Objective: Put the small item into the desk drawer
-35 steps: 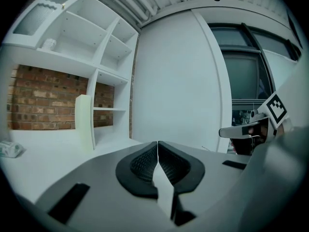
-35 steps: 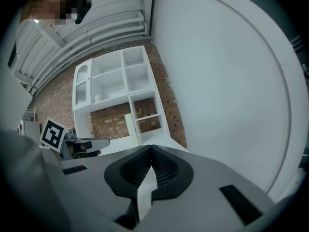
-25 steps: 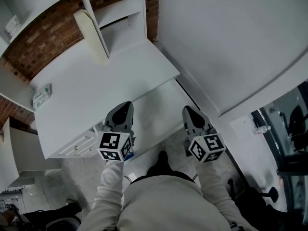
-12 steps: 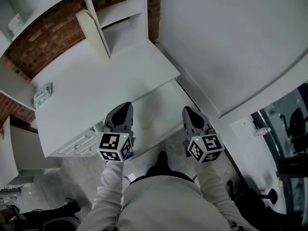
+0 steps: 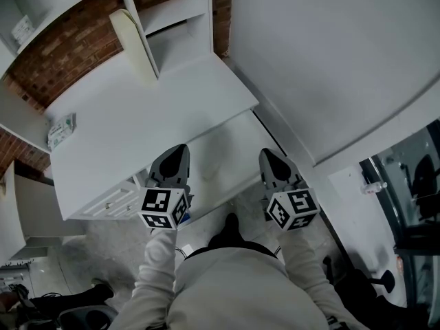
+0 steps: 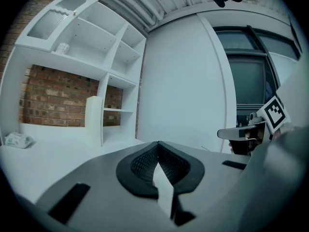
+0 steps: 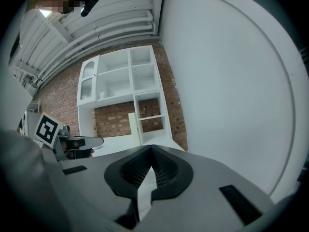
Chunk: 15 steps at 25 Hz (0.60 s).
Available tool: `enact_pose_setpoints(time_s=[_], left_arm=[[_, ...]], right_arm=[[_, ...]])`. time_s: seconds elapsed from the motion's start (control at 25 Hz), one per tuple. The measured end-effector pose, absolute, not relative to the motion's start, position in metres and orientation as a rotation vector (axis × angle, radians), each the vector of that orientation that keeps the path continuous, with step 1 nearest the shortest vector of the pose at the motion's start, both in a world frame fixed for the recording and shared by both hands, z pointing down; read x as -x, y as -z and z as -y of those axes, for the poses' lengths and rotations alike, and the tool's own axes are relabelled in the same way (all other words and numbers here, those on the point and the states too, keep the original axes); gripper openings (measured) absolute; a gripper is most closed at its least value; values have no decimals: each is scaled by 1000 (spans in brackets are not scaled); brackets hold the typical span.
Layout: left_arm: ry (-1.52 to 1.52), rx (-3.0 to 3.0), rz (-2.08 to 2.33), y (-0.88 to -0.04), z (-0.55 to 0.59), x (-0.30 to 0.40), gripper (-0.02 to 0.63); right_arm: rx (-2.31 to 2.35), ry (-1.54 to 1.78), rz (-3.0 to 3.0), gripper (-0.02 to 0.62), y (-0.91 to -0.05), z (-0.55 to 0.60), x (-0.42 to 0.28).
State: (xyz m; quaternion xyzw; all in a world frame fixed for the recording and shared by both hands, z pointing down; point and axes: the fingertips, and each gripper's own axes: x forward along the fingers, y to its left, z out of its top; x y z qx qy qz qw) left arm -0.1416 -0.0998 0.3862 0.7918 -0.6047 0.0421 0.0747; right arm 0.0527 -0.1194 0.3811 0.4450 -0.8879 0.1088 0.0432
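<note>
The small item (image 5: 60,130), a pale wrapped packet, lies at the far left of the white desk top (image 5: 144,115); in the left gripper view the small item (image 6: 18,139) shows at the left edge. The desk drawers (image 5: 110,203) are closed, under the desk's front left corner. My left gripper (image 5: 180,148) hovers over the desk's near edge, shut and holding nothing, its pads meeting at the left gripper's tip (image 6: 158,143). My right gripper (image 5: 265,154) is level with it to the right, past the desk's end. That right gripper (image 7: 151,148) is also shut and holds nothing.
A white shelf unit (image 5: 161,26) with open compartments stands at the back of the desk against a brick wall (image 5: 62,60). A large white wall panel (image 5: 330,60) runs along the right. A lower white cabinet (image 5: 27,212) stands left of the desk. Grey floor lies below.
Both grippers stay where they were, shut. The head view only drifts slightly, so the desk sits a little higher in the frame.
</note>
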Motion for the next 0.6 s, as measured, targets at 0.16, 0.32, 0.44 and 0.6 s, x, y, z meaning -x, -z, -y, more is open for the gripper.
enact_pose_setpoints(time_s=[0.16,0.32,0.44,0.6], left_arm=[[-109,-2364,1807,-388,99,141,17],[-112,-2362,1813,-388,99,142,17],[-114,-2364,1816,-387,100,141,17],[-117,-2366,1822,-386,101,142,17]], right_arm=[[-1346,-334,2712,26,-384,119,-52],[-1344,-335,2715,26,-383,120,-53],[-1342,-335,2719,26,-383,122,-53],[-1330,-341,2729,26,-383,123,-50]])
